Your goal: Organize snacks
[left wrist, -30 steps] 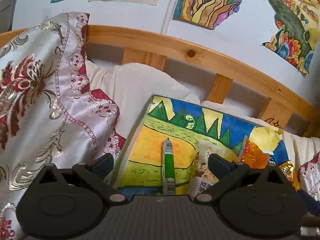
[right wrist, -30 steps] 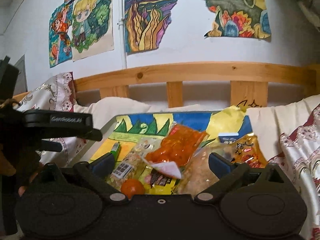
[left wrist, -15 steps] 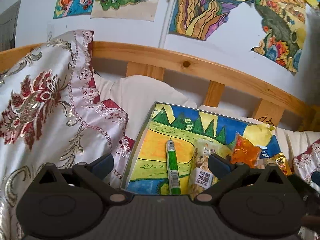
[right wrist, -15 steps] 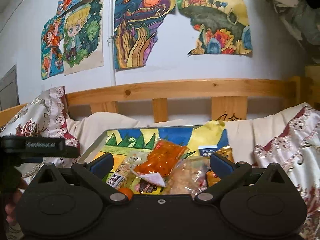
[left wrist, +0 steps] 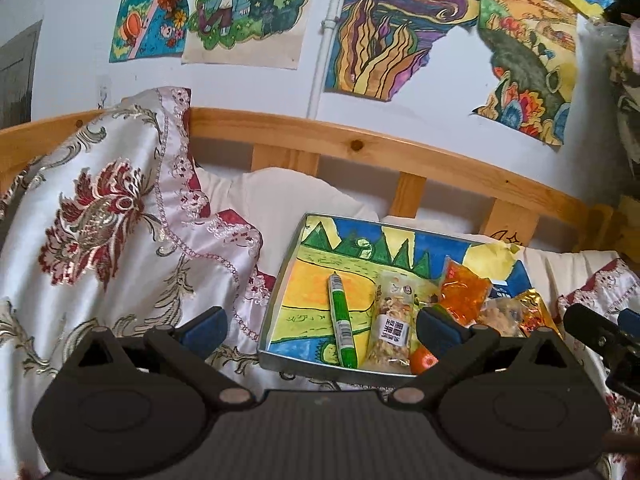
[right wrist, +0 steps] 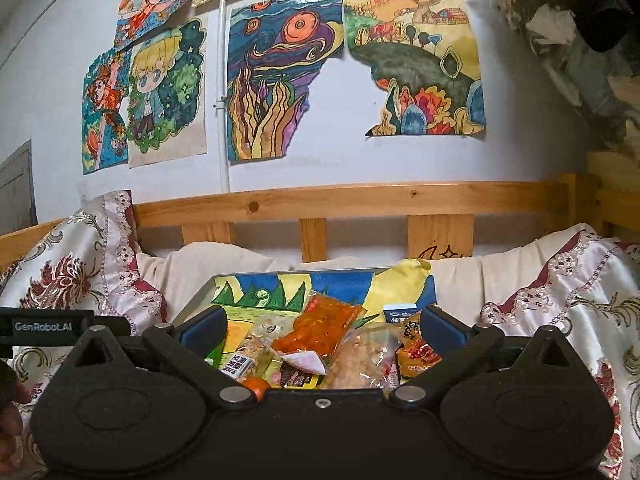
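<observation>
- On the bed, against the wooden headboard point(left wrist: 400, 152), lies a shallow metal tray point(left wrist: 276, 292) lined with a painted landscape, and the snacks sit inside it.
- Along the tray's left half, a green tube point(left wrist: 341, 320) lies by itself, pointing away from the camera.
- Just right of it lies a clear bag of mixed nuts point(left wrist: 392, 316) with a white label, and a small orange fruit point(left wrist: 423, 360) sits at the tray's near edge.
- Further right, an orange packet point(right wrist: 320, 328) rests on top of the pile, next to a clear bag of pale crumbly snacks point(right wrist: 364, 356) and a gold and red packet point(right wrist: 416, 350).
- Left gripper point(left wrist: 320, 326): fingers spread wide, holding nothing, hovering in front of the tray's near left corner over the patterned satin blanket point(left wrist: 100, 232).
- Right gripper point(right wrist: 320, 324): also spread wide and empty, with the snack pile seen between its blue pads point(right wrist: 204, 326).
- Compared with a second ago, both cameras have pulled back and tilted up: the tray looks smaller and lower, its near rim now shows in the left view, and more of the wall drawings point(right wrist: 280, 80) is visible.
- No snack has changed place.
</observation>
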Tool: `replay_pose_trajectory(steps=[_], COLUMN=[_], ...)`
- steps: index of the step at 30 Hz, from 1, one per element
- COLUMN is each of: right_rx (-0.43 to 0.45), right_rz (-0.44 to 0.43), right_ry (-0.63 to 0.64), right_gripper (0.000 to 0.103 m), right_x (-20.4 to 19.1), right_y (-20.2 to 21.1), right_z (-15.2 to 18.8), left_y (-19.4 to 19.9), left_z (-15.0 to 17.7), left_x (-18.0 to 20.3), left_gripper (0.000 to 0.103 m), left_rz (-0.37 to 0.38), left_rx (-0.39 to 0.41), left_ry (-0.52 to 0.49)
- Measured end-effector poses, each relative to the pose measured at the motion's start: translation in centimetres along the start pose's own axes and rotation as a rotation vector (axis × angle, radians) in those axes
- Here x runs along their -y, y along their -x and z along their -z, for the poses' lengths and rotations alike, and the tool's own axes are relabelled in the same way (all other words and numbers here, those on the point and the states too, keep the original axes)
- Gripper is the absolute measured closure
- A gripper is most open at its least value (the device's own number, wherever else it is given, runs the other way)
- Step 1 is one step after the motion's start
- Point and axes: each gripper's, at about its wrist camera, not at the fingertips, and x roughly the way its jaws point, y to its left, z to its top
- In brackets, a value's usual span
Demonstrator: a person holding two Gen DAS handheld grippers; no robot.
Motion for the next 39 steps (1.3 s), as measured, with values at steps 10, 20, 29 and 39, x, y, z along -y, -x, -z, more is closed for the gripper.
replay_pose_trajectory(steps=[10,20,29,39], right_rx=[0.012,0.026,0.021,-0.022], right_rz=[0.018,0.011,0.005,0.017], right_ry=[-0.010,-0.007,0.003,-0.016], right_gripper=[0.001,0.001,0.001,0.001], right_x=[0.1,-0.6,-1.8,-2.7], right_y=[3.5,7.1,9.9,13.1], right_z=[0.1,0.5,1.4,2.8], left_y=[3.5,6.4,8.2,9.7], left_z=[0.4,1.9,3.6,5.5], left_x=[-0.4,-1.8,-3.9,-5.2], left_gripper=[0.001,0.001,0.001,0.000], left_rz=[-0.006,-0.003,0.043,0.071], left_rx=[0.021,0.033,0.005,-0.035], left_ry=[-0.019,-0.038,-0.054,-0.087])
